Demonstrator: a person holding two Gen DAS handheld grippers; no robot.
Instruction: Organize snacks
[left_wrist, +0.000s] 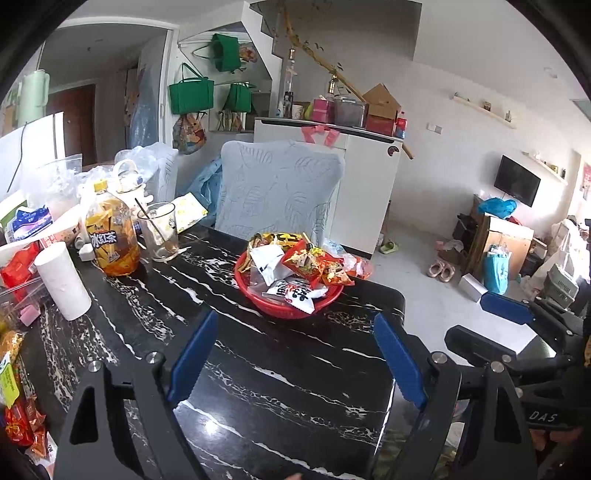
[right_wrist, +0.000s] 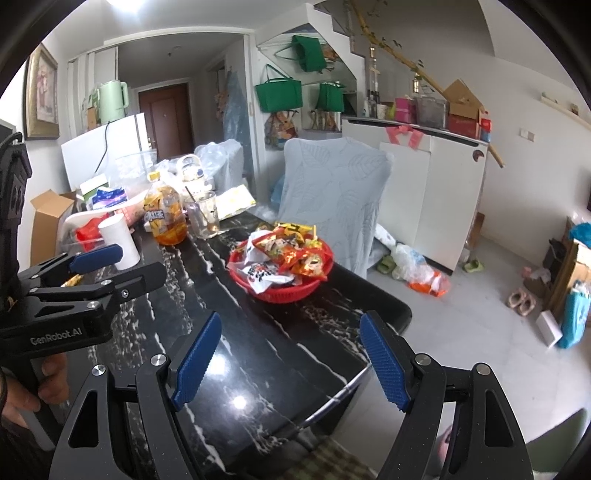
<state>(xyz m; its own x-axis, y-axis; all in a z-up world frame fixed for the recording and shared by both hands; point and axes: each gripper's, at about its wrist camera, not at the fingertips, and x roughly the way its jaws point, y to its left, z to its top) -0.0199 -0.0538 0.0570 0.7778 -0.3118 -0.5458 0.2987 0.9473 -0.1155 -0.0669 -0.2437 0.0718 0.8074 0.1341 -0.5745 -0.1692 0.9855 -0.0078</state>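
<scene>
We see one round red plastic basket (left_wrist: 258, 295) of woven mesh near the far edge of the glossy black, white-veined stone bench (left_wrist: 280, 387), heaped with crinkly foil snack packets (left_wrist: 314, 264), mostly red and orange, a few white. Our left gripper (left_wrist: 295, 354) and right gripper (right_wrist: 291, 362) hang over bare bench, ribbed blue fingers (right_wrist: 195, 362) spread wide, gripping nothing. One amber tea bottle (left_wrist: 112, 240), one glass (left_wrist: 159, 230) and one paper roll (left_wrist: 62, 280) stand left.

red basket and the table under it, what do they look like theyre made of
Red basket: probably moulded plastic with a slight sheen, judging by its uniform colour and slotted, ribbed wall. Table: polished black stone or a stone-look top; white veins run across it and it mirrors a ceiling light. Which, I cannot tell.
</scene>
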